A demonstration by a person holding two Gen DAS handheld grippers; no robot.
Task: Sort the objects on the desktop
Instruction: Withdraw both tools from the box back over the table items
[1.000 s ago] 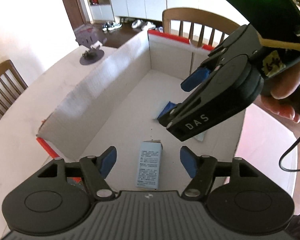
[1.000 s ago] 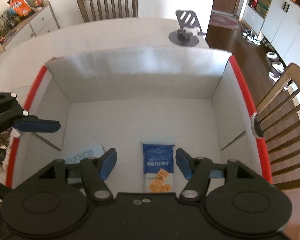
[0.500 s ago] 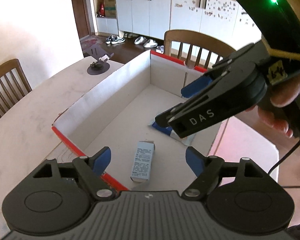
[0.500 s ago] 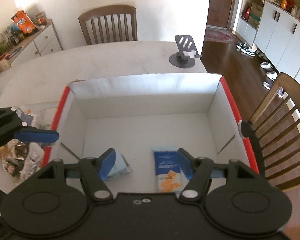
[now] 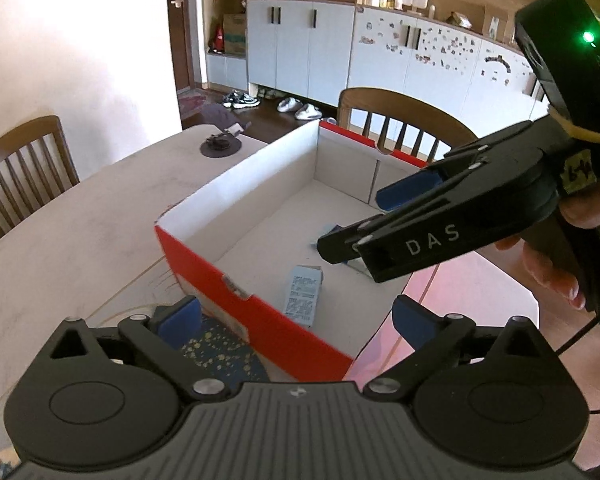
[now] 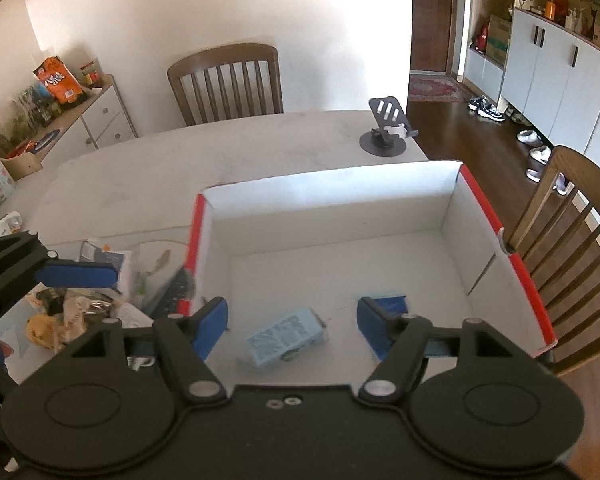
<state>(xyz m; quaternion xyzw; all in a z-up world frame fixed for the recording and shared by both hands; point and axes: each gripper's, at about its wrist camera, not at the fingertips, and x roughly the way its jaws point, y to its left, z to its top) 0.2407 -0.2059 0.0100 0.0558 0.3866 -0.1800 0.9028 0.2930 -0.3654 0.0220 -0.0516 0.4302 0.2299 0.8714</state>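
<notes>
Over a pale table (image 6: 140,184) with 2 chairs, both grippers' jaws are opening, holding nothing.

In the left wrist view the right gripper (image 5: 364,220) covers most of the blue packet (image 5: 332,229) in the box (image 5: 260,320), so its print cannot be read. In the right wrist view a fingertip (image 6: 374,322) hides part of that packet (image 6: 392,303). The small carton's (image 6: 286,338) print is too small to read. The pile of wrappers (image 6: 72,312) beside the box is blurred, and the left gripper (image 6: 40,276) is cut off by the frame's left edge.
</notes>
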